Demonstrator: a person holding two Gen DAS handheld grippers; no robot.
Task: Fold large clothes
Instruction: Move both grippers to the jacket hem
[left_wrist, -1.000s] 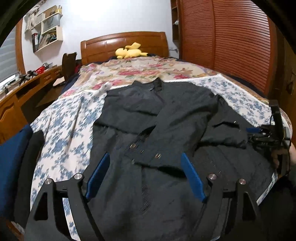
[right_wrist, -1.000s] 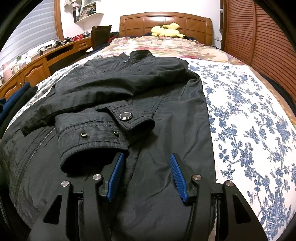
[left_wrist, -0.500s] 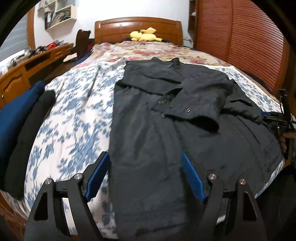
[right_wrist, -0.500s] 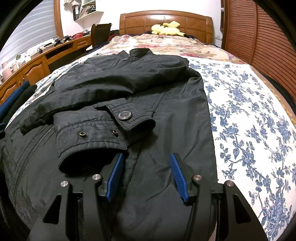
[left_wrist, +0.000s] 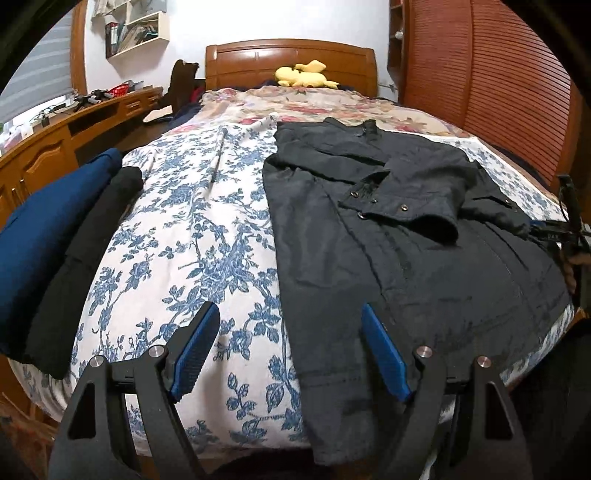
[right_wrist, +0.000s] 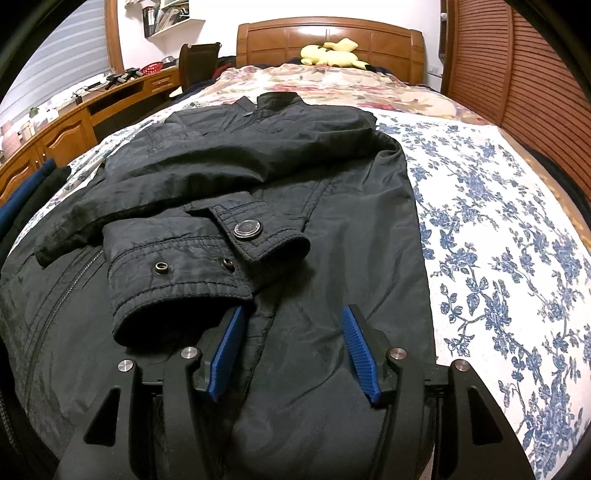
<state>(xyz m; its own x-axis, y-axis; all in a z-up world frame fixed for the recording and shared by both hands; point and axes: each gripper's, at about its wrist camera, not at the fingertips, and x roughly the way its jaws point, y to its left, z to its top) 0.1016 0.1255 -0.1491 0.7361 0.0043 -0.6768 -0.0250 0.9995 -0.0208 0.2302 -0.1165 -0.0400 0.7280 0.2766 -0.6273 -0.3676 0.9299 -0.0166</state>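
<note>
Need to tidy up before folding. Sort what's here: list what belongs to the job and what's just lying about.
Job:
black jacket
left tool
right tool
floral bedsheet

Lying about:
yellow plush toy
blue folded garment
black folded garment

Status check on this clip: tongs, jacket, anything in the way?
Both tongs, left and right, open, empty. Jacket flat on bed, sleeves folded in. Nothing blocking.

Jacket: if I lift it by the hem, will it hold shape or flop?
The jacket will probably flop: the fabric is creased and lies flat. The folded-in cuff rests loose, so it will likely slide off. The sheen suggests it's slippery in the pads.
</note>
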